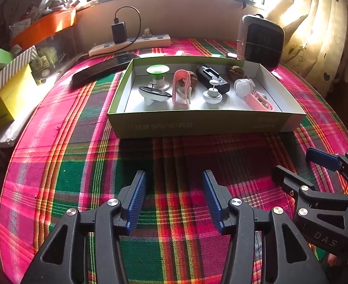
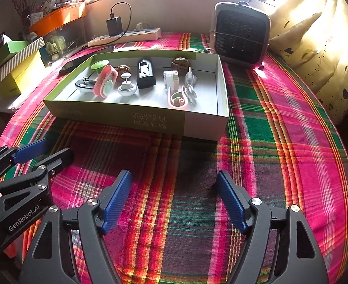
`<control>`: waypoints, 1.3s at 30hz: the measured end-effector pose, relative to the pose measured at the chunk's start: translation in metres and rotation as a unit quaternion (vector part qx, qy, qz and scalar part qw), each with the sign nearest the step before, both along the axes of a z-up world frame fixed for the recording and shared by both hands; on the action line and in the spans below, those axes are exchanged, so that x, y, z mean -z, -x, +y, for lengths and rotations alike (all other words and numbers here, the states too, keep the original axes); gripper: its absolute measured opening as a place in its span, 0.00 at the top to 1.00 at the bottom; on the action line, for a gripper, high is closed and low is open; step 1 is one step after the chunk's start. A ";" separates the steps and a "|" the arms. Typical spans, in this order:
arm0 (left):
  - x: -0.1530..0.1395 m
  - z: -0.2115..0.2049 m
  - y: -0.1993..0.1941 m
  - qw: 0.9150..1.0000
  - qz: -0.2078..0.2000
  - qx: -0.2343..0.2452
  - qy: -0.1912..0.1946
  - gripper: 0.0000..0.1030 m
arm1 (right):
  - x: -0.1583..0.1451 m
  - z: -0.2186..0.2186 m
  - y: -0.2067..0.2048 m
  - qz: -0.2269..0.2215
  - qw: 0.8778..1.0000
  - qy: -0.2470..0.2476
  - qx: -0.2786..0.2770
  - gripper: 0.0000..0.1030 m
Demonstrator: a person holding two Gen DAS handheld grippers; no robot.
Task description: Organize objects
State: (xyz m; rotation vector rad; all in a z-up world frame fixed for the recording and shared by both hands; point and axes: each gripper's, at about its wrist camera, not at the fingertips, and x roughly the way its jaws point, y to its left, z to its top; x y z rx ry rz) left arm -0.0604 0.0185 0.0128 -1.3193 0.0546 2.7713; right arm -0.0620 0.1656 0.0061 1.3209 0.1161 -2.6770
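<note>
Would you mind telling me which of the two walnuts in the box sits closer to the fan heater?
The walnut at the back right, standing alone by the box's rear wall. The other walnut sits further left, tucked behind the pink clip.

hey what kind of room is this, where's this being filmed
Probably a lived-in home room, not a lab: a table under a plaid cloth by a curtained window, with a power strip, a small fan and a shallow box of household odds and ends.
</note>
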 end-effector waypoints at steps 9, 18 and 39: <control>0.000 0.000 0.000 1.000 0.000 0.000 0.000 0.54 | 0.000 0.000 0.000 0.000 1.000 0.001 0.000 0.26; 0.000 -0.001 0.000 1.000 0.000 0.000 0.000 0.53 | 0.000 0.000 0.000 0.000 1.000 0.000 0.000 0.26; 0.000 -0.001 0.000 1.000 0.000 0.000 0.000 0.53 | 0.000 0.000 0.000 -0.001 1.000 0.000 0.000 0.24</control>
